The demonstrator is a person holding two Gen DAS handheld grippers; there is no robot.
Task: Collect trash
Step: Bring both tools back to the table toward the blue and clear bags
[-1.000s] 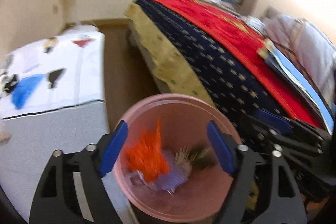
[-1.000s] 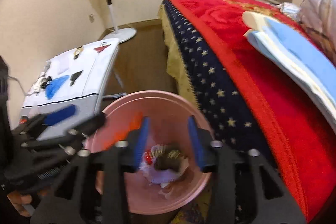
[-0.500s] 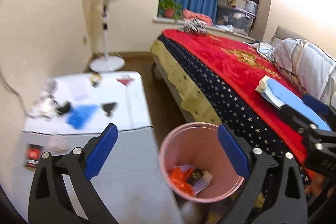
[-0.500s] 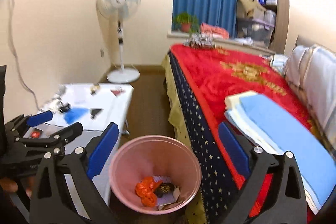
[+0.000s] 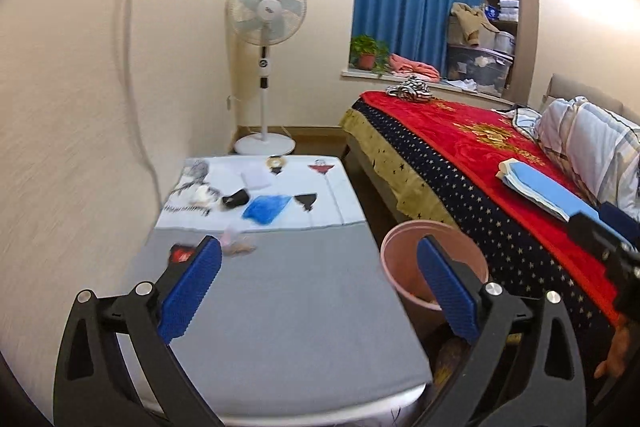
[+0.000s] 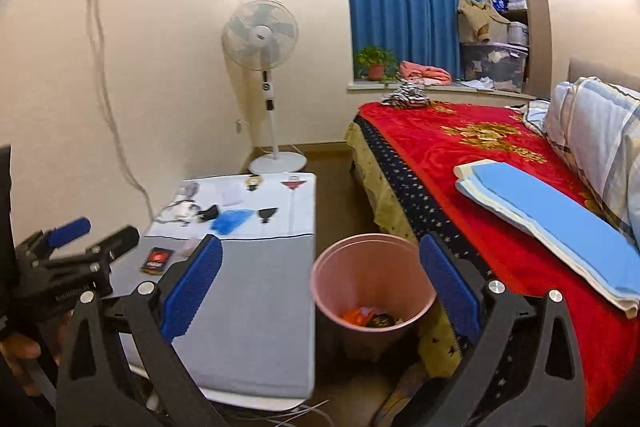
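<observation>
- Both grippers have pulled up and back from the bin (image 6: 372,279) since a second ago; then they hung right over its mouth, now the whole room is in shot.
- Left gripper (image 5: 318,291): jaws spread wide, nothing between the blue pads (image 5: 188,291). It hovers over the grey end of the table (image 5: 288,307).
- Right gripper (image 6: 320,291): also wide open and empty, looking down past the bin, which stands on the floor between table and bed (image 6: 500,227).
- Trash so far sits at the bottom of the bin: an orange wrapper (image 6: 356,315) with something dark beside it.
- More to fetch, by the look of it: a red-and-black packet (image 5: 181,253) and a pinkish crumpled scrap (image 5: 236,243) lie near the table's left side, just ahead of the left gripper.
- To do the next pick well, I'd send the left gripper, being nearest. Come in low and flat for the packet, since it lies thin against the cloth, and pinch an edge.
- The scrap looks light and soft; close gently on its bulk.
- Further back, the blue thing (image 5: 266,207) and cables (image 5: 192,187) may not be trash at all; I'd leave them.
</observation>
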